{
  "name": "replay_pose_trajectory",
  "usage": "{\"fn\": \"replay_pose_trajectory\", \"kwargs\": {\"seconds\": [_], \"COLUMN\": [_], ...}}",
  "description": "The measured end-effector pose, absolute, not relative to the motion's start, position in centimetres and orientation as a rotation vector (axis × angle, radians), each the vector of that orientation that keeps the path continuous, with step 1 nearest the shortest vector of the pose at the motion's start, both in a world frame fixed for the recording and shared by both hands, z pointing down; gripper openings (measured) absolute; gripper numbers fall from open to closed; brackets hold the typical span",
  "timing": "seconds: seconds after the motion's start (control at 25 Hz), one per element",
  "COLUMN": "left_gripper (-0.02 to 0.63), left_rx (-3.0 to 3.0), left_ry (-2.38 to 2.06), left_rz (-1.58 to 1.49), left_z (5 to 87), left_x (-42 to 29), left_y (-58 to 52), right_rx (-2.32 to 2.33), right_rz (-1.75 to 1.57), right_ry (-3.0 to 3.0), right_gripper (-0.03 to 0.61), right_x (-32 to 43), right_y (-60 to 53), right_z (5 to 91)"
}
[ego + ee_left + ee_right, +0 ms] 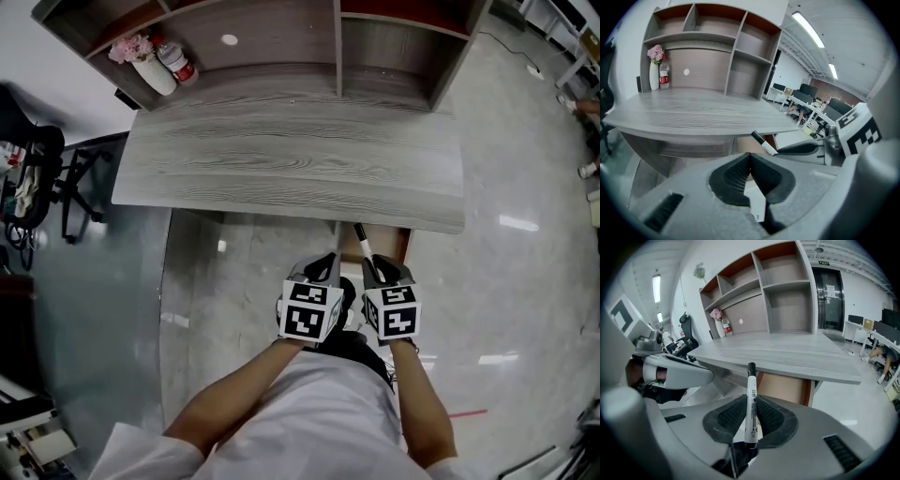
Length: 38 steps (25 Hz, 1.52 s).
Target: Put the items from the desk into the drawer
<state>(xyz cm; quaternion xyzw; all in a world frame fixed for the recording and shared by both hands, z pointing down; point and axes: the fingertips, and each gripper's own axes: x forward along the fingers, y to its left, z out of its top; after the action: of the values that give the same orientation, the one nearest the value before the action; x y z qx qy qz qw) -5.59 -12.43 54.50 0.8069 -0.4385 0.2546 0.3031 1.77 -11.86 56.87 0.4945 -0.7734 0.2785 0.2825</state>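
Two grippers hang side by side close to the person's body, just short of the near edge of the grey desk [291,159]. The right gripper [379,272] is clamped on a white marker [363,241] with a black cap. From the head view the marker points away towards the desk, its cap just under the desk's near edge and over the brown drawer [388,244] below it.

The right gripper view shows the grip more plainly. The ribbed pads close on the lower half of the marker [751,380], which stands upright between them with black print running down its barrel. The brown drawer front [783,387] lies beyond it under the desktop.

The left gripper [750,157] has its jaws pressed together at the tips with nothing held there. A white scrap shows lower down behind the pads, and what it is cannot be told. Its view also catches the marker [764,142] from the side, poking out of the right gripper [801,149].

Only the head view takes in the whole desktop. It is bare but for a white vase [155,75] of pink flowers and a bottle [176,62] in the far left corner.
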Motion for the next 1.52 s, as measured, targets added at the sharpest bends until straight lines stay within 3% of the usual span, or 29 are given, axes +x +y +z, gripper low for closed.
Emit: {"fn": "replay_pose_trajectory", "kwargs": {"seconds": [1.52], "left_gripper": [0.004], "left_rx": [2.053], "left_ry": [-1.191], "left_rz": [0.747], "left_z": [58.3], "left_x": [-8.1], "left_y": [-12.1], "right_rx": [1.262], "right_rz": [0.849], "right_ry": [-1.953], "right_gripper": [0.060], "right_x": [-0.5], "right_y": [-16.0], "right_z": [68.1]}}
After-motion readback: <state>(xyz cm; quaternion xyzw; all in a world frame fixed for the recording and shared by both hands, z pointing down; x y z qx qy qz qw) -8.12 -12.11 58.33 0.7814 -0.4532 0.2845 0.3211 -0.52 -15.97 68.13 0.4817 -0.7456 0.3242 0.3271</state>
